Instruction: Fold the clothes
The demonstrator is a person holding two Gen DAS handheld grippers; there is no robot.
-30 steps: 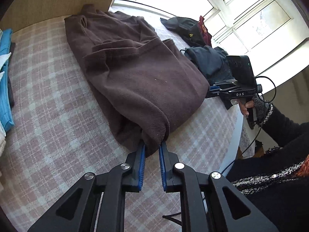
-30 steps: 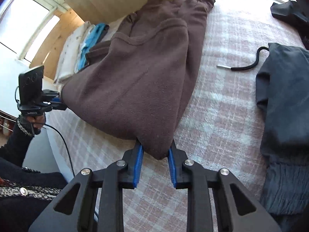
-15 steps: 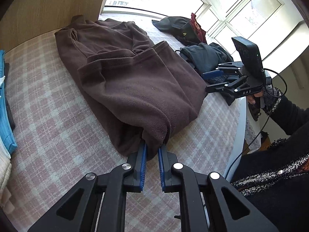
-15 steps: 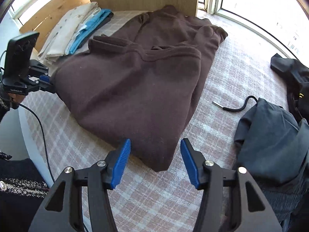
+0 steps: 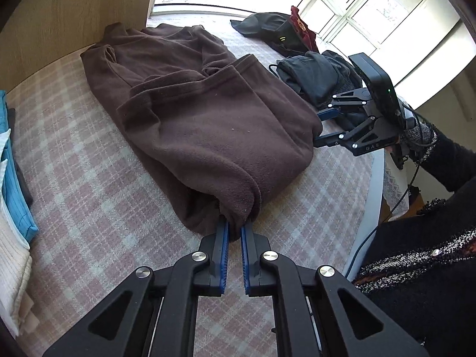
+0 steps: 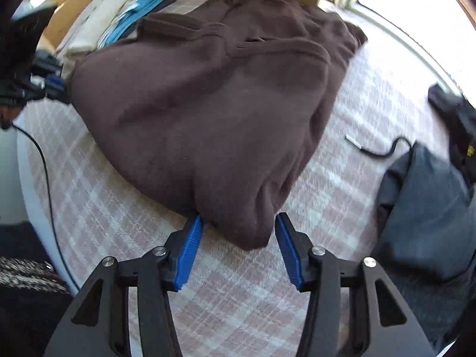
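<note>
garment: brown fleece top [image 5: 208,125] lies part-folded on the checked bed cover [image 5: 74,184], body doubled over, collar end toward the wooden headboard panel; near edge bunched at both corners.
left gripper [image 5: 235,232]: jaws nearly together, pinching the near-left corner of the fleece – same hold as a second ago, no slip visible.
right gripper [image 6: 238,235]: jaws wide apart, straddling the near-right corner; cloth sits between the blue pads [image 6: 190,247] but neither pad presses it.
change: a second ago the right jaws were clamped on that corner, half a second ago they were spread and backed off; now they are pushed forward around the same corner. Right view is motion-blurred, so it is moving.
meaning: looks like a regrip – a better bite before the next fold, which likely needs both corners held. Only the left has cloth right now.
risk: thick bunched fleece, may catch one layer only.
nearby: dark grey clothes [image 6: 425,208] and black cord [image 6: 377,151] to the right, well apart; folded blue and cream stack [image 5: 12,178] to the left.
</note>
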